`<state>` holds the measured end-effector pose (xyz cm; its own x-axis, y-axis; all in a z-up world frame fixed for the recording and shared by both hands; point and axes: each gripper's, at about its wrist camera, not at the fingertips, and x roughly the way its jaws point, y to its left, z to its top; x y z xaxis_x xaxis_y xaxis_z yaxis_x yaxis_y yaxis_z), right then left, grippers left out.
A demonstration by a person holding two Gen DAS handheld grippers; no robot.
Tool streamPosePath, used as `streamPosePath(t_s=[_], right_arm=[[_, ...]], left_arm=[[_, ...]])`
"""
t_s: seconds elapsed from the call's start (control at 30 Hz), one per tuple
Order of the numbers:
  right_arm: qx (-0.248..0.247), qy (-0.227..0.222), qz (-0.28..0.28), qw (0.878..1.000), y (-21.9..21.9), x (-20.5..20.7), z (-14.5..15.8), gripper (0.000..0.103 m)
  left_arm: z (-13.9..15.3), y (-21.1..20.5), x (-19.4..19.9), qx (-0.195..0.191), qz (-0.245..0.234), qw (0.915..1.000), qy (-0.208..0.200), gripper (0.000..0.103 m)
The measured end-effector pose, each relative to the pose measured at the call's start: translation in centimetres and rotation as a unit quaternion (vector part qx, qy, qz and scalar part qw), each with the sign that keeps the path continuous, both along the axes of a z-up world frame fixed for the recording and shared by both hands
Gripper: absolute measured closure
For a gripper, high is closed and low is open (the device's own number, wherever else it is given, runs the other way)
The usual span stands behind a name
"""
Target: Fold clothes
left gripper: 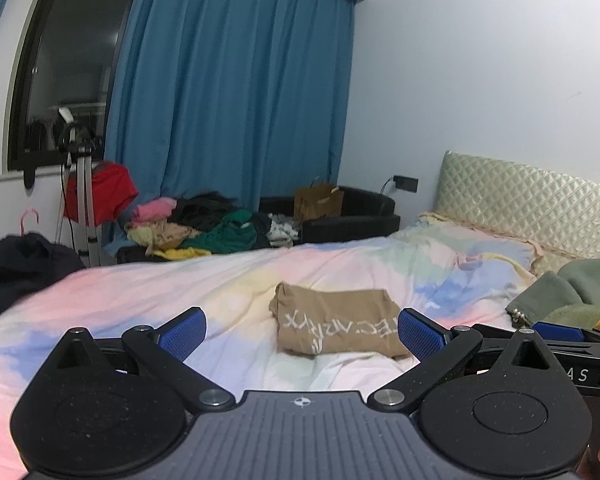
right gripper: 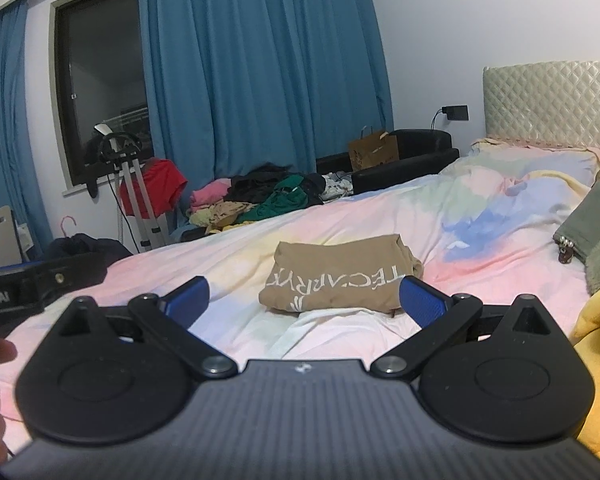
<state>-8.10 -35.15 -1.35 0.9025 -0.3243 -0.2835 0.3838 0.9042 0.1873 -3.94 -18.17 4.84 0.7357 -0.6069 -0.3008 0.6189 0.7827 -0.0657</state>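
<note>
A tan shirt [left gripper: 336,322] with white lettering lies folded into a compact rectangle on the pastel bedspread [left gripper: 140,300]. My left gripper [left gripper: 302,334] hovers just in front of it, open, with nothing between its blue pads [left gripper: 182,334]. The same folded shirt [right gripper: 340,276] shows in the right wrist view, and my right gripper [right gripper: 304,300] is also open and empty, held short of the shirt's near edge. The right gripper's body [left gripper: 560,334] appears beside the left one at the right edge of the left wrist view.
A heap of unfolded clothes [left gripper: 204,228] lies beyond the bed's far side under blue curtains. A green blanket [left gripper: 568,296] and a yellow cloth [right gripper: 596,344] sit at the right. A dark garment [left gripper: 16,268] lies at the bed's left. The quilted headboard [right gripper: 556,100] stands at the far right.
</note>
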Motion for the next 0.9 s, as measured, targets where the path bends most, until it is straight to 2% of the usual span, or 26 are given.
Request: streamPosePath(t_s=[0.33,0.47,0.9], right_arm=[[-0.01,0.004,-0.004,1.0,0.3,1.1,-1.4,0.0],[-0.024,0.007,-0.012,1.0,0.7,1.3,-1.8,0.0],[-0.029,-0.009,-0.026,0.999,0.7,0.9,-2.0,0.0]], left_arm=[[-2.4,-0.4,1.0,0.019,0.001,0.9998,0.01,0.0],[-2.5,-0.3,1.0,0.017,0.002,0.9998,0.007,0.0],[-2.5,-0.6,0.5,0.021,0.004,0.9998,0.002,0.0]])
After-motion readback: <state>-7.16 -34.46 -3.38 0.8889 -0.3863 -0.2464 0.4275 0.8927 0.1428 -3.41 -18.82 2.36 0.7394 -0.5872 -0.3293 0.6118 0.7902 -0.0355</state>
